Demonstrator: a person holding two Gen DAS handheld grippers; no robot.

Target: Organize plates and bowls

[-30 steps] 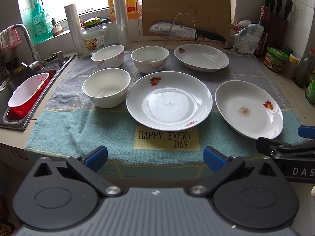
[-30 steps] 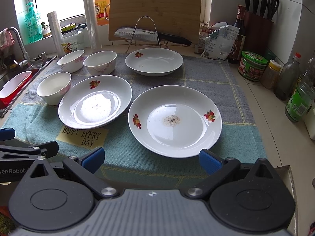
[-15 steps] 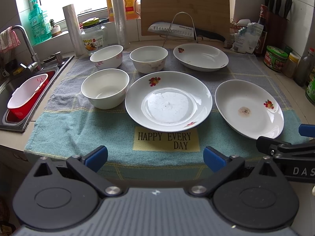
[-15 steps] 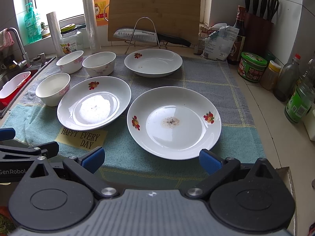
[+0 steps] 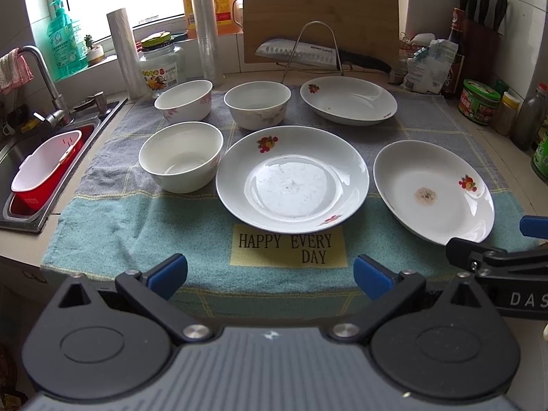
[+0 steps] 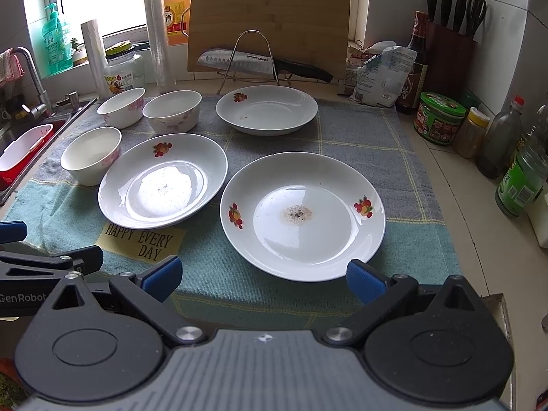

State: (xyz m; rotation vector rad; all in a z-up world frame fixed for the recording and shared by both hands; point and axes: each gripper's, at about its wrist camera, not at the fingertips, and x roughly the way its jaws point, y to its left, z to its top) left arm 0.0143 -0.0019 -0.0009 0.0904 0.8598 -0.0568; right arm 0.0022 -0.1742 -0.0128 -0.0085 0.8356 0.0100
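Note:
Three white flower-print plates lie on a towel [image 5: 137, 226]: a middle plate [image 5: 292, 178] [image 6: 162, 181], a right plate [image 5: 433, 190] [image 6: 302, 215] with a brown stain, and a far plate [image 5: 348, 100] [image 6: 266, 109]. Three white bowls stand at the left: a near bowl [image 5: 181, 156] [image 6: 90, 155], a far-left bowl [image 5: 183, 100] [image 6: 121, 107] and a far-middle bowl [image 5: 257, 104] [image 6: 172, 111]. My left gripper [image 5: 270, 274] is open and empty at the towel's front edge, before the middle plate. My right gripper [image 6: 263, 274] is open and empty just before the right plate.
A sink [image 5: 20, 185] with a red-and-white basin [image 5: 44, 167] lies at the left. A cutting board [image 6: 270, 20], a knife on a wire rack [image 6: 253, 60], jars and bottles [image 6: 441, 116] and a knife block [image 6: 452, 54] line the back and right.
Both grippers have moved slightly forward toward the dishes. Nothing on the towel has moved.

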